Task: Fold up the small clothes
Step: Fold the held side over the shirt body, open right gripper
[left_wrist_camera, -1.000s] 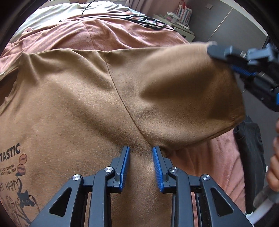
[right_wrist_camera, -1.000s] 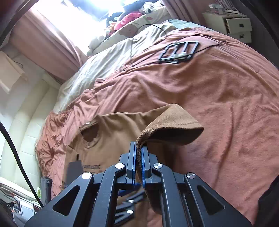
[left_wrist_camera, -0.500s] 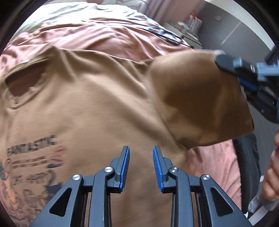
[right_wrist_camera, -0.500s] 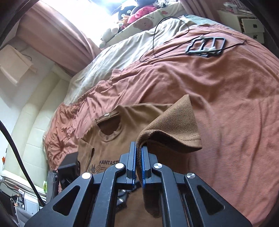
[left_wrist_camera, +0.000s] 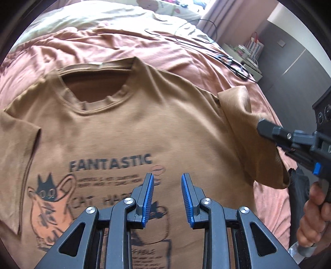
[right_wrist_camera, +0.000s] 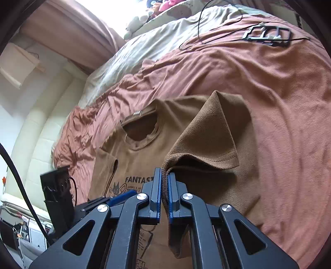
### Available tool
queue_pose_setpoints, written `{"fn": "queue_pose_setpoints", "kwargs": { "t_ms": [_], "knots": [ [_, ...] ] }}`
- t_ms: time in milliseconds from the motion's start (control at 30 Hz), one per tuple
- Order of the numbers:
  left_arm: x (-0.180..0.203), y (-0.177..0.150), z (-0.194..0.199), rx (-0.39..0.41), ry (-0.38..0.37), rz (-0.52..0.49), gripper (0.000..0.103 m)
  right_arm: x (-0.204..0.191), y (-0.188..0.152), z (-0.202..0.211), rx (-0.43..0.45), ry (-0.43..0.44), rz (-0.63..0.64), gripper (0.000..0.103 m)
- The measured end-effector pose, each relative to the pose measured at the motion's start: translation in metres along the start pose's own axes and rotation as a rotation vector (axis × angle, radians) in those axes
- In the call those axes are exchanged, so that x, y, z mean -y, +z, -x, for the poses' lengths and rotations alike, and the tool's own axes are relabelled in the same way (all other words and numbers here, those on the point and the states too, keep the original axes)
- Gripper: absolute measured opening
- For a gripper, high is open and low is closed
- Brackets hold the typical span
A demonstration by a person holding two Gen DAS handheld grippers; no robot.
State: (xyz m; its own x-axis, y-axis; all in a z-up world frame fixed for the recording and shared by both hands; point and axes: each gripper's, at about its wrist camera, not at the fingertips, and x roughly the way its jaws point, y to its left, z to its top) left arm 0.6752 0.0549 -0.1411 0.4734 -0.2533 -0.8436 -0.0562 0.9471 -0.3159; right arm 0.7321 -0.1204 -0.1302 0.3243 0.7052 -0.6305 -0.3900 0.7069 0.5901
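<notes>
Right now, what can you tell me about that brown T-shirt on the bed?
The brown T-shirt is soft knit, lying front-up on the rumpled pink bedspread, with a ribbed round neck, short sleeves, and a dark print reading FANTASTIC above a cat drawing. One sleeve is lifted off the bed and folded toward the chest, its hem pinched by the right hand-held gripper. The left hand-held gripper hangs above the print, jaws apart, gripping nothing.

You get bright daylight from the window (right_wrist_camera: 107, 12), blown out to white glare. Fisheye bending darkens every corner. Motion blur softens the t-shirt (left_wrist_camera: 115, 128) print; the lifted sleeve (right_wrist_camera: 209, 136) casts soft shadow.
</notes>
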Motion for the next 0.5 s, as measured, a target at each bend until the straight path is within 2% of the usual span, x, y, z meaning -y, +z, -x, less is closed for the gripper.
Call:
{"fn": "queue_pose_setpoints", "kwargs": {
  "t_ms": [33, 100, 133, 167, 200, 300, 500],
  "knots": [
    [-0.003, -0.001, 0.002, 0.002, 0.004, 0.003, 0.029, -0.001, 0.0, -0.003, -0.011, -0.009, -0.002, 0.003],
    [-0.009, -0.002, 0.007, 0.004, 0.009, 0.006, 0.029, -0.002, 0.0, -0.005, -0.024, -0.006, -0.013, 0.012],
    [-0.011, -0.003, 0.009, 0.004, 0.012, 0.006, 0.029, -0.002, -0.001, -0.004, -0.019, 0.0, -0.016, 0.035],
    [-0.013, -0.003, 0.011, 0.004, 0.015, 0.005, 0.029, -0.002, -0.002, -0.001, -0.007, 0.001, -0.017, 0.066],
    [-0.015, -0.004, 0.013, 0.005, 0.018, 0.004, 0.03, -0.002, -0.003, 0.006, 0.027, 0.003, -0.015, 0.075],
    [-0.018, -0.004, 0.02, 0.01, 0.024, -0.003, 0.03, 0.001, -0.007, 0.018, 0.055, 0.027, -0.024, 0.078],
    [-0.013, -0.001, 0.026, 0.02, 0.019, -0.015, 0.03, 0.022, -0.034, 0.044, 0.13, -0.061, -0.084, 0.078]
  ]
}}
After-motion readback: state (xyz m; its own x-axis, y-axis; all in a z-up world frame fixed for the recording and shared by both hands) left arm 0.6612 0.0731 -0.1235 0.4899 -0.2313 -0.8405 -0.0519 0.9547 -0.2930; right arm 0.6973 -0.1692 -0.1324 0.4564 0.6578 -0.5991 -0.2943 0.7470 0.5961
